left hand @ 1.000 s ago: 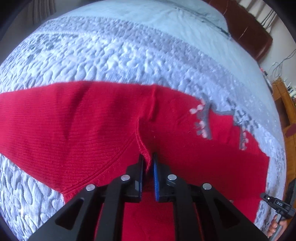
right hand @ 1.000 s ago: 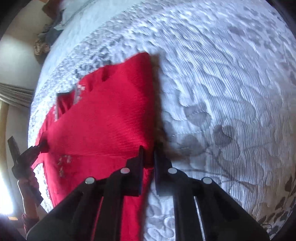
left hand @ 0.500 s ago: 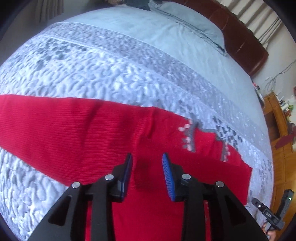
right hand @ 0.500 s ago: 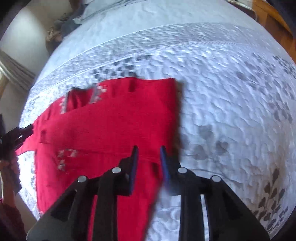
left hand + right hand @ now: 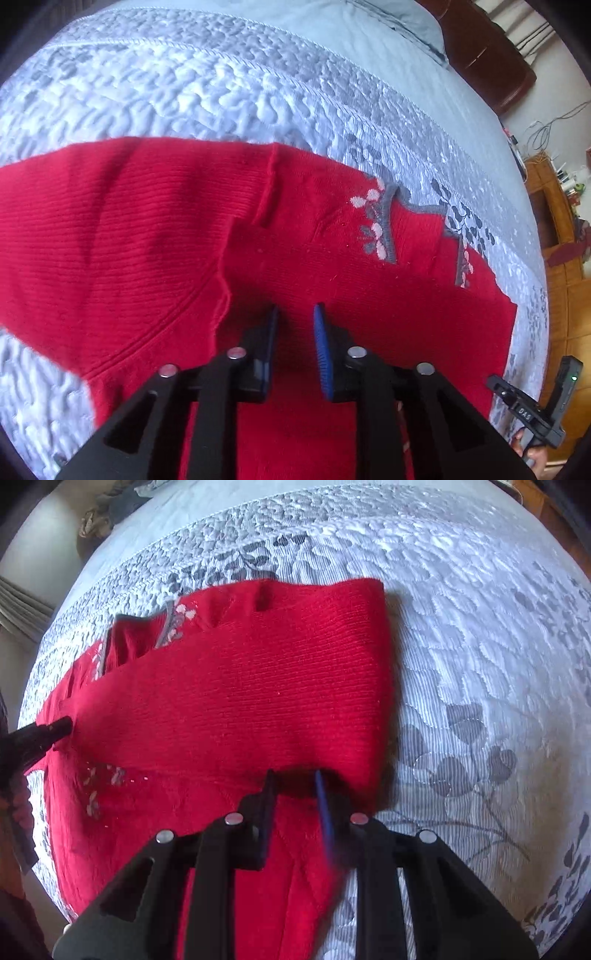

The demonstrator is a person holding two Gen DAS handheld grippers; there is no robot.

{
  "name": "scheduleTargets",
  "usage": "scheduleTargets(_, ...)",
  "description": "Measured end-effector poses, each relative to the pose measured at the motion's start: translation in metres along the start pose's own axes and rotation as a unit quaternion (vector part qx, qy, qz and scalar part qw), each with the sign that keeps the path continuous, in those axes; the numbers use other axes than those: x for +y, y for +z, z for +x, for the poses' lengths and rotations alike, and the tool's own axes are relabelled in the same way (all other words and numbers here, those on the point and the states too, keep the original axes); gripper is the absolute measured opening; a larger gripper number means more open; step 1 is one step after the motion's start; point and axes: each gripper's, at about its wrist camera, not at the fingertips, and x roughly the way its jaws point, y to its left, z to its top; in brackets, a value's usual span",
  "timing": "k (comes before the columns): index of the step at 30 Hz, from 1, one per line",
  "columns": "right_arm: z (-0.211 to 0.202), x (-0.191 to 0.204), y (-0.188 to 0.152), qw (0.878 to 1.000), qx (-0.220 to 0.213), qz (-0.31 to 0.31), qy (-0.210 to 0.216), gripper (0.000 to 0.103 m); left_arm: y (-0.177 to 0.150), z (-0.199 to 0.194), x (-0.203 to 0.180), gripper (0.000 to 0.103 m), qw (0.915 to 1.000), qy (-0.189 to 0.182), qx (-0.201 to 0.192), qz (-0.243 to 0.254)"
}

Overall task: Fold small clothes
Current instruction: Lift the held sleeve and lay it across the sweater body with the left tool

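Left gripper [image 5: 295,314] — jaws spread, blue pads bare, nothing between them; poised low over the red knit.

Right gripper [image 5: 293,779] — jaws likewise apart, tips at the near edge of a folded-over panel, gripping nothing that shows.

Red sweater [image 5: 147,229] — small ribbed knit with a grey-and-pink floral neckline [image 5: 380,225], lying flat on the quilted bedspread [image 5: 184,81]. In the right wrist view a sleeve or side panel [image 5: 258,686] is laid across the body, its far end square and tidy.

Handling, by judgement: soft, light, limp; the rib grips a pad well but stretches and sags if lifted by one point. Best taken at a doubled edge — hem or fold line — with both grippers well apart, so the layers travel together.

Farther off: pillow [image 5: 399,14], dark headboard [image 5: 487,62], wooden furniture [image 5: 554,221].
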Motion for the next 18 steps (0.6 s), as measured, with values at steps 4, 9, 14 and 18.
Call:
scheduleTargets(4,-0.022,0.023,-0.019,0.999,-0.016,-0.035,-0.036,0.037,-0.012,-0.043,0.018,0.082,0.9970,0.060,-0.039,0.028)
scheduleTargets(9,-0.039,0.058,-0.056,0.996,-0.015,-0.090,-0.022,0.060,-0.025,-0.092,0.102,0.087,0.9945,0.084,-0.053,-0.033)
scheduleTargets(14,-0.031,0.091,-0.076,0.993,-0.001,-0.121,-0.009,0.065,-0.031,-0.132,0.231,0.087,0.9739,0.135,-0.072,-0.168)
scheduleTargets(18,-0.021,0.107,-0.083,0.991,0.005,-0.135,-0.010,0.065,-0.030,-0.149,0.308,0.086,0.9514,0.149,-0.089,-0.254)
